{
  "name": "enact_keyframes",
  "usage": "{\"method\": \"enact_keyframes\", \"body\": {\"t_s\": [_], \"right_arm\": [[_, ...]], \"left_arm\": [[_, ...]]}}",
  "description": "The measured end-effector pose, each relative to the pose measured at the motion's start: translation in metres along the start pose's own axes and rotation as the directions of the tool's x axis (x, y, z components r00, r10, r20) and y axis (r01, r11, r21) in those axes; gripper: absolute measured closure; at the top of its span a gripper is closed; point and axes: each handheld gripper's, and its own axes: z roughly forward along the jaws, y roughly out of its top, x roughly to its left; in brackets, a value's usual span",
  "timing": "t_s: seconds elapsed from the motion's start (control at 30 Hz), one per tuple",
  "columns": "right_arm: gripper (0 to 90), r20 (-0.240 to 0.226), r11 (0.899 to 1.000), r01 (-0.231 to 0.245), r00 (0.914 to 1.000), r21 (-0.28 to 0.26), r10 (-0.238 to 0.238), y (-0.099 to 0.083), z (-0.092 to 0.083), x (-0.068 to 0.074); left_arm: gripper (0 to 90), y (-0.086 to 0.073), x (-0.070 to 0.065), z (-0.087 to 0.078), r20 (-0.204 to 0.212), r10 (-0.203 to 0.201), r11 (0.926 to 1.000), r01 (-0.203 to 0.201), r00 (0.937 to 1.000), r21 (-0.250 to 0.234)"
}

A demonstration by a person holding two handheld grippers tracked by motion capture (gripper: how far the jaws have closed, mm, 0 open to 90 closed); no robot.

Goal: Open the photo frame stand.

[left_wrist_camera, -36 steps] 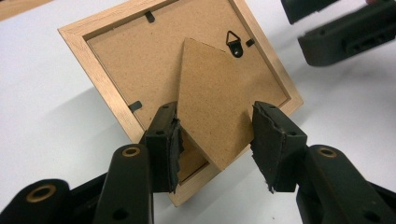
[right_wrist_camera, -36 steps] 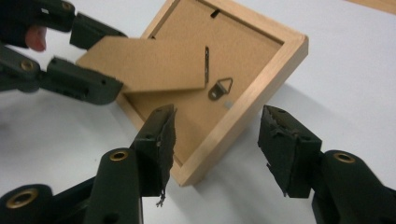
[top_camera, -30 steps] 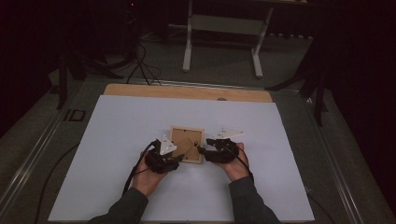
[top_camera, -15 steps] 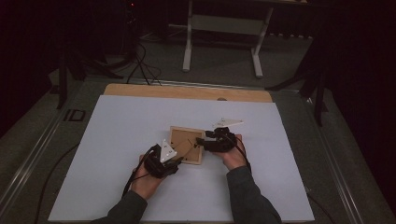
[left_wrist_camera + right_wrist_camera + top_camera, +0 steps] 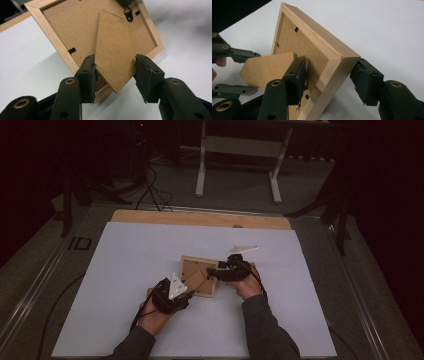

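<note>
Wooden picture frame (image 5: 198, 276) face-down mid-tabletop (image 5: 125, 270) on white sheet, cardboard easel stand (image 5: 113, 53) lifted off backing. Left gripper (image 5: 116, 75) jaws half open astride stand's tip, left pad touching, right pad seemingly just clear. Right gripper (image 5: 329, 80) jaws straddling frame's near corner, just closing slightly; grip uncertain.

The high view is dim, its surroundings nearly black; only the white worktop (image 5: 125, 270) catches soft overhead light. Both gripper views are brighter, sharp up close, with blurred backgrounds toward twelve o'clock.
</note>
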Motion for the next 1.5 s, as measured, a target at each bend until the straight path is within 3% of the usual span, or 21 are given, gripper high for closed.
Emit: {"method": "enact_keyframes", "body": {"t_s": [0.2, 0.27, 0.4, 0.57, 0.7, 0.77, 0.83, 0.93, 1.03, 1.2, 1.5], "right_arm": [[46.7, 0.011, 1.0, 0.02, 0.9997, 0.002, -0.02, 0.0, -0.001, 0.003], [46.7, 0.017, 1.0, 0.028, 0.9995, 0.001, -0.028, 0.0, -0.002, 0.004], [47.0, 0.02, 0.999, 0.037, 0.9991, 0.003, -0.037, 0.0, -0.003, 0.005], [47.7, 0.024, 0.999, 0.046, 0.9987, 0.006, -0.046, 0.001, -0.004, 0.008], [48.5, 0.026, 0.998, 0.059, 0.9979, 0.004, -0.059, 0.001, -0.006, 0.01], [49.0, 0.027, 0.998, 0.069, 0.9972, 0.003, -0.069, 0.001, -0.007, 0.011], [49.3, 0.03, 0.997, 0.077, 0.9966, 0.002, -0.077, 0.002, -0.007, 0.012], [49.9, 0.044, 0.995, 0.104, 0.9936, 0.002, -0.104, 0.002, -0.009, 0.016], [51.2, 0.053, 0.992, 0.128, 0.9904, -0.003, -0.128, 0.003, -0.01, 0.02], [51.8, 0.063, 0.989, 0.147, 0.9872, -0.007, -0.146, 0.003, -0.012, 0.023], [52.8, 0.073, 0.985, 0.17, 0.983, -0.012, -0.169, 0.002, -0.016, 0.028]], "left_arm": [[52.9, 0.0, 0.003, 0.0, 0.024, -0.025, 0.9995, 0.025, 0.9994, 0.021], [50.8, 0.0, 0.007, 0.003, 0.068, -0.079, 0.9953, 0.075, 0.9945, 0.06], [50.5, -0.001, 0.012, 0.003, 0.099, -0.12, 0.9906, 0.113, 0.9878, 0.077], [50.7, 0.0, 0.018, 0.001, 0.163, -0.193, 0.9803, 0.184, 0.9675, 0.072], [53.7, 0.0, 0.023, 0.001, 0.22, -0.251, 0.9675, 0.238, 0.9426, 0.087], [55.6, 0.001, 0.024, 0.001, 0.23, -0.273, 0.9616, 0.257, 0.9341, 0.097], [57.1, 0.002, 0.025, 0.001, 0.237, -0.282, 0.959, 0.265, 0.9298, 0.101], [59.4, 0.004, 0.027, -0.001, 0.244, -0.283, 0.9586, 0.266, 0.9275, 0.101], [63.5, 0.006, 0.029, -0.001, 0.258, -0.292, 0.9561, 0.273, 0.9211, 0.106], [70.6, 0.007, 0.029, -0.001, 0.251, -0.282, 0.9579, 0.257, 0.9261, 0.128], [74.0, 0.007, 0.028, -0.001, 0.244, -0.28, 0.9574, 0.251, 0.9284, 0.143]]}}
